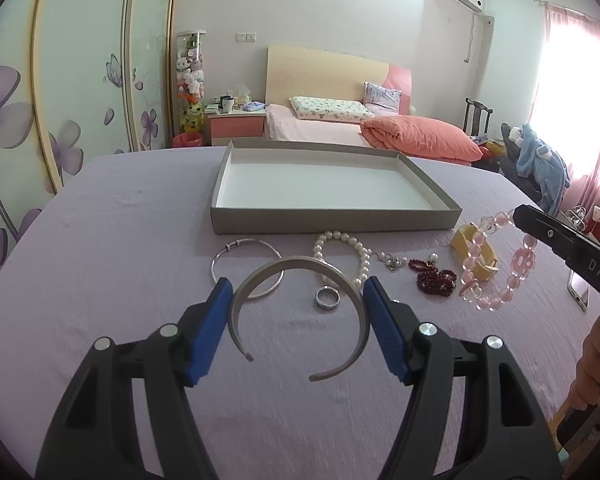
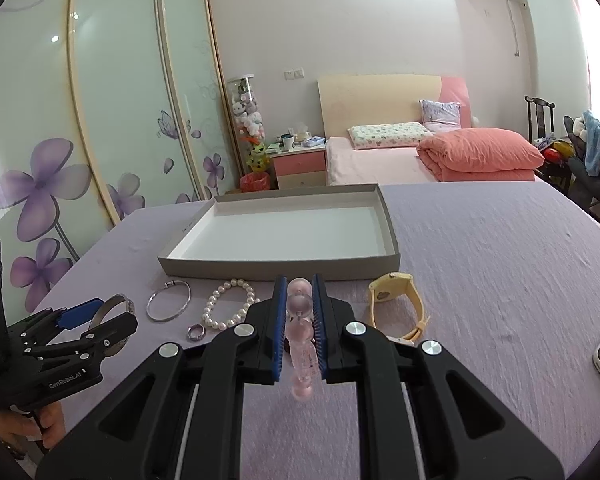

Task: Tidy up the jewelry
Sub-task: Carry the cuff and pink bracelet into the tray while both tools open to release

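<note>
Left claw [image 1: 298,292] pinching silver cuff [image 1: 300,308], right claw [image 2: 299,288] clamping pink bead bracelet [image 2: 300,320]

The surface [image 1: 120,240] is wearing a lilac cloth, matt and faintly slubbed. The tray [image 1: 332,220] is looking like grey cardboard outside, with smooth white paper lining inside. The open cuff bangle [image 1: 296,268] is showing as brushed silver metal, and the thin bangle [image 1: 228,256] and the ring [image 1: 327,303] are gleaming as polished metal. The pearl bracelet [image 1: 360,256] is shining with a soft lustre. The pink bead bracelet [image 1: 488,300] is looking translucent and glossy, like glass or plastic. The yellow watch [image 2: 396,300] is appearing as smooth matt plastic. The left hand-held gripper [image 1: 298,320] is showing black matt plastic arms and blue ribbed pads [image 1: 384,328]
</note>
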